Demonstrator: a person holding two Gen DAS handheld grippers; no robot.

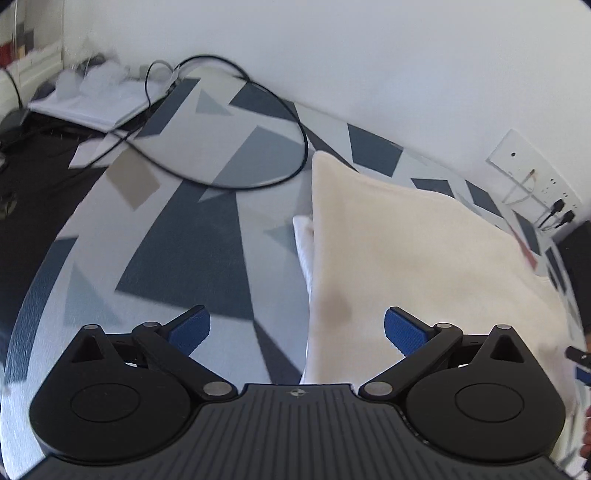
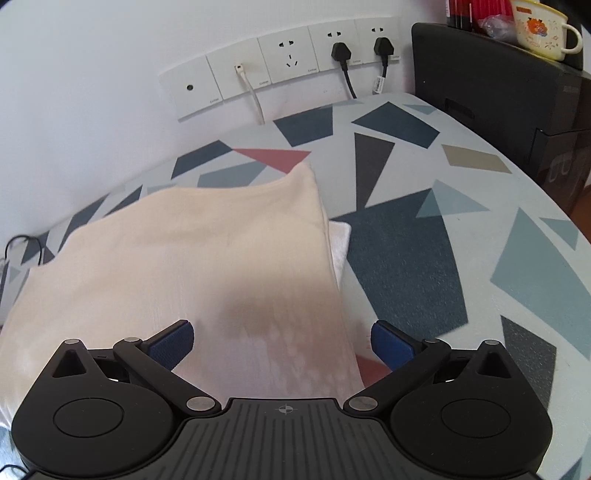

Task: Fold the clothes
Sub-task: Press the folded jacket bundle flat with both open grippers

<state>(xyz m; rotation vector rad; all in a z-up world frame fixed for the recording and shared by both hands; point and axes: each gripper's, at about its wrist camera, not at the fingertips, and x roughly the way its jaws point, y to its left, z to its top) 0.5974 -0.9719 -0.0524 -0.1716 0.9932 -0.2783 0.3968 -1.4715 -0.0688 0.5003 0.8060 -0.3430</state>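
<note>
A cream garment [image 1: 399, 258] [image 2: 192, 258] lies folded flat on a table with a geometric patterned cloth [image 1: 192, 236] [image 2: 424, 236]. A white layer [image 1: 303, 240] [image 2: 339, 240] sticks out from under its edge. My left gripper [image 1: 297, 326] hovers open over the garment's left edge, its blue pads [image 1: 190, 328] wide apart with nothing between them. My right gripper [image 2: 282, 341] hovers open over the garment's right edge, one pad over the fabric and the other over the cloth, holding nothing.
A black cable [image 1: 258, 122] loops over the table toward a white tray of clutter [image 1: 92, 99] at the far left. A wall socket strip [image 2: 280, 66] with two black plugs sits behind the table. A black box [image 2: 498, 85] with a mug [image 2: 539, 29] stands at the right.
</note>
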